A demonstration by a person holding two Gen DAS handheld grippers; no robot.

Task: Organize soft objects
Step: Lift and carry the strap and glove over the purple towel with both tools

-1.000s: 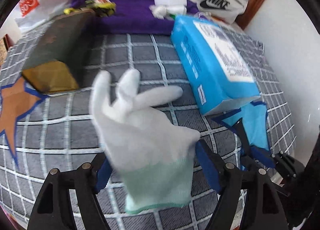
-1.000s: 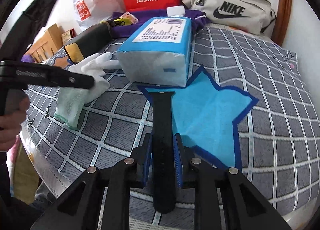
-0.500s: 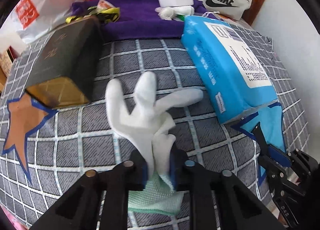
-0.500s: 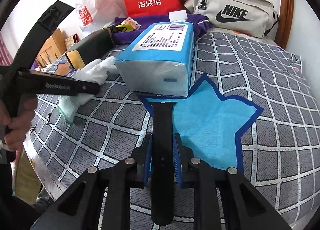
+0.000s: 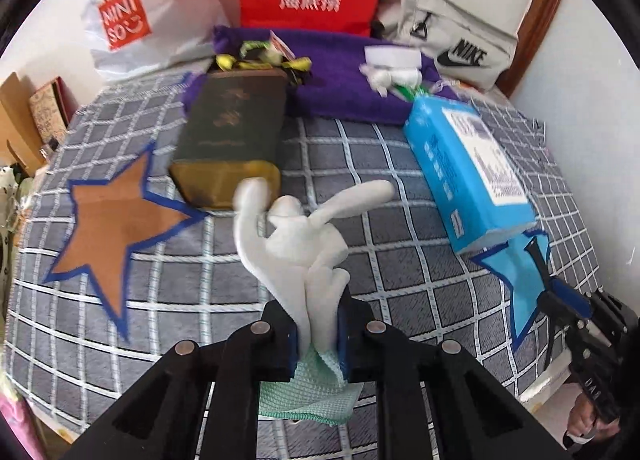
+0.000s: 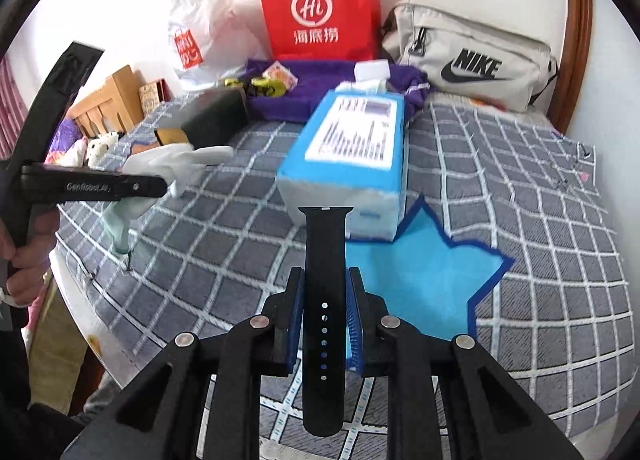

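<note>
The white glove [image 5: 308,256], loose a second earlier, was now pinched and lifted by the left gripper [image 5: 318,334] near the brown star [image 5: 116,227] — the watch strap [image 6: 324,300] stayed clamped in the right gripper [image 6: 323,324] — sorting was underway

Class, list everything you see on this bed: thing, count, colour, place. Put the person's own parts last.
Glove: one, white with green cuff, held in left tongs.
Strap: one, black, held in right tongs.
Blue star: one, right side of the bed.
Orange star: one, blue-edged, left side.
Tissue pack: one, blue, overlapping the blue star's far tip.
Dark box: one, beside the orange star.
Towel: one, purple, far end.
Red bag: one, against the wall.
Nike bag: one, grey, far right.
Left tongs: shut on glove.
Right tongs: shut on strap.
</note>
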